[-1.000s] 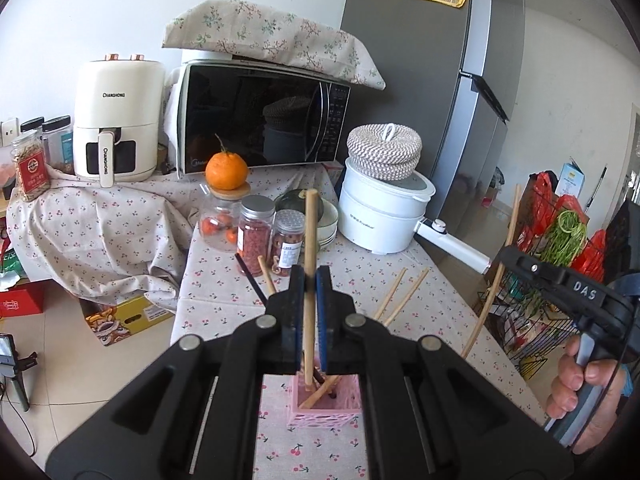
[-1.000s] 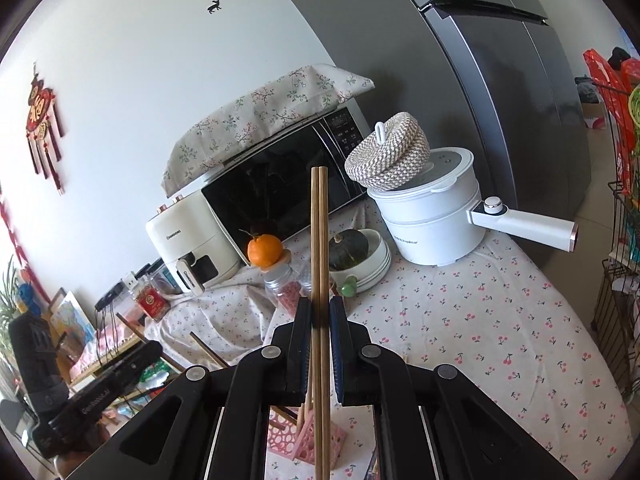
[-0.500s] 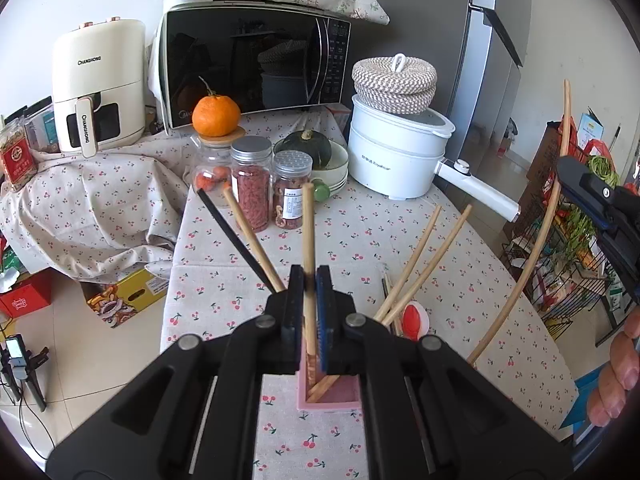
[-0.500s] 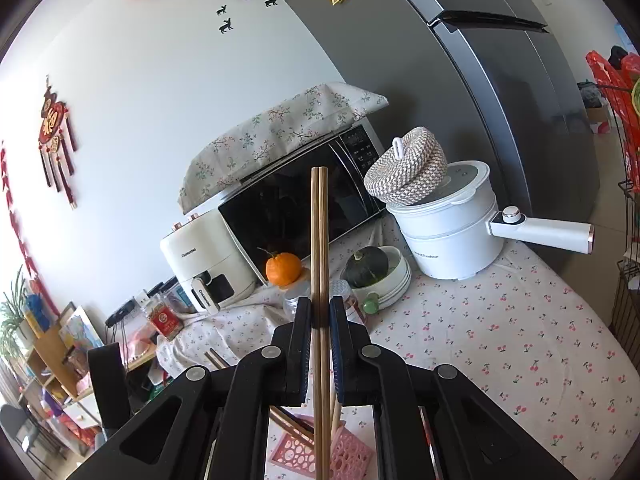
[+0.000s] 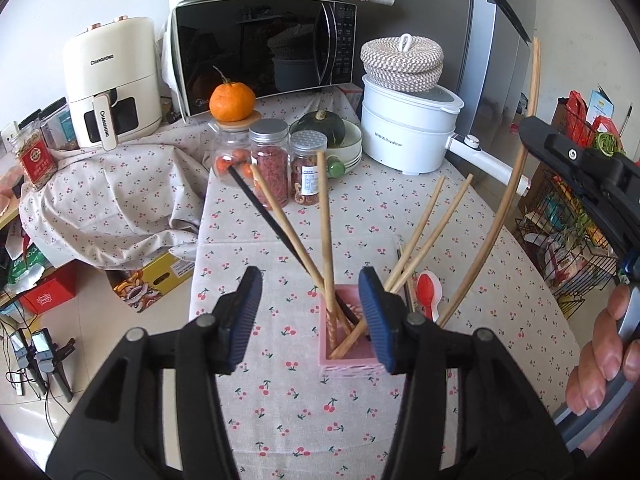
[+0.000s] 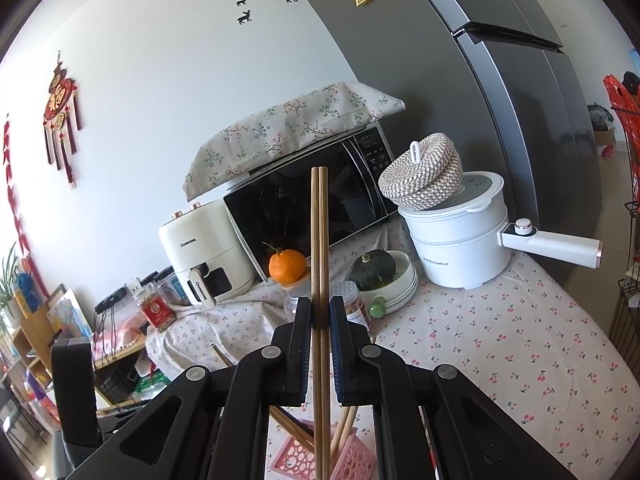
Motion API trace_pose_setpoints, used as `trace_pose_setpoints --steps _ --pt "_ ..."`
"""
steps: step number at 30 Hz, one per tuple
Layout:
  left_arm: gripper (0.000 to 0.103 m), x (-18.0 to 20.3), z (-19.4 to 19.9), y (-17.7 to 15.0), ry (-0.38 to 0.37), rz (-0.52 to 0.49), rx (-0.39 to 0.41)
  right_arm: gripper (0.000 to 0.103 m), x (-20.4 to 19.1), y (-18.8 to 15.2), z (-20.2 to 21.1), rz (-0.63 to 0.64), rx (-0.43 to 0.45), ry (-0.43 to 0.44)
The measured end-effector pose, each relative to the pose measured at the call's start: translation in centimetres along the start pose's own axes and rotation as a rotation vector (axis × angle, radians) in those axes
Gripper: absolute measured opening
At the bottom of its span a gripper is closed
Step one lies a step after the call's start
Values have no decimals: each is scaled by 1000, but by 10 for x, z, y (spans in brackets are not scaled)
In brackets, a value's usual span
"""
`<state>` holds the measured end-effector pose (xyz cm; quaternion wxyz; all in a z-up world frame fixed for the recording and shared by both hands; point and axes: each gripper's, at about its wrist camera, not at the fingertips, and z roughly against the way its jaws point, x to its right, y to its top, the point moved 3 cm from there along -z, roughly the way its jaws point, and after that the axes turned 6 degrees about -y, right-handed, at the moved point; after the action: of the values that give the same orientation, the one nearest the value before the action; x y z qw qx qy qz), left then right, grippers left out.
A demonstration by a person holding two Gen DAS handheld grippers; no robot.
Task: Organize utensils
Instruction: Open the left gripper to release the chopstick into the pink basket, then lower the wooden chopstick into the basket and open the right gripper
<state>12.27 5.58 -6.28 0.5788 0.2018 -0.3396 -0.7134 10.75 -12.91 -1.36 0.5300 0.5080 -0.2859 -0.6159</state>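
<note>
A pink perforated holder (image 5: 348,354) stands on the cherry-print tablecloth (image 5: 280,392), holding several wooden chopsticks and a black one (image 5: 260,208). My left gripper (image 5: 308,280) hangs just above it. Its jaws are opening, and a wooden chopstick (image 5: 325,232) stands free between them in the holder, untouched by the pads. A red spoon (image 5: 426,292) lies right of the holder. My right gripper (image 6: 320,312) is shut on a pair of wooden chopsticks (image 6: 319,240) held upright over the holder (image 6: 296,456). In the left wrist view that pair (image 5: 516,176) slants down beside the holder.
At the table's back stand a microwave (image 5: 264,40), a white air fryer (image 5: 112,80), a white electric pot (image 5: 408,128) with a woven lid, jars (image 5: 272,164), an orange (image 5: 232,102) and a squash in bowls (image 5: 324,126). A grey fridge (image 6: 500,80) and a wire rack (image 5: 560,248) flank the right.
The left jaws have parted and let go of the wooden chopstick, which now rests in the pink holder. The right gripper has brought its pair nearer the holder.
</note>
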Motion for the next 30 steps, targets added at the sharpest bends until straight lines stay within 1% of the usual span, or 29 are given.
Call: trace_pose_setpoints --steps 2,5,10,13,18,27,28,29,30 --pt "61 -5 1 -2 16 9 -19 9 -4 -2 -2 12 1 -4" --pt "62 -13 0 -5 13 33 -40 9 -11 -4 -4 26 9 -8" --pt "63 -23 -3 -10 36 59 -72 9 -19 -8 -11 17 17 1" --pt "63 -27 -5 -11 30 76 -85 9 -23 -13 -16 32 22 -5" --pt "63 -24 -5 -11 29 68 -87 9 -28 -25 -24 102 38 -62" --pt "63 -19 -7 -12 -2 62 -97 10 -13 -51 -44 64 -70 -102" --pt "63 -19 -7 -12 -5 62 -98 12 -11 -51 -44 59 -75 -104" --pt "63 -18 -6 -12 -7 62 -98 19 -10 -50 -43 53 -77 -103" --pt "63 -18 -6 -12 -9 61 -98 22 -9 -49 -41 50 -77 -101"
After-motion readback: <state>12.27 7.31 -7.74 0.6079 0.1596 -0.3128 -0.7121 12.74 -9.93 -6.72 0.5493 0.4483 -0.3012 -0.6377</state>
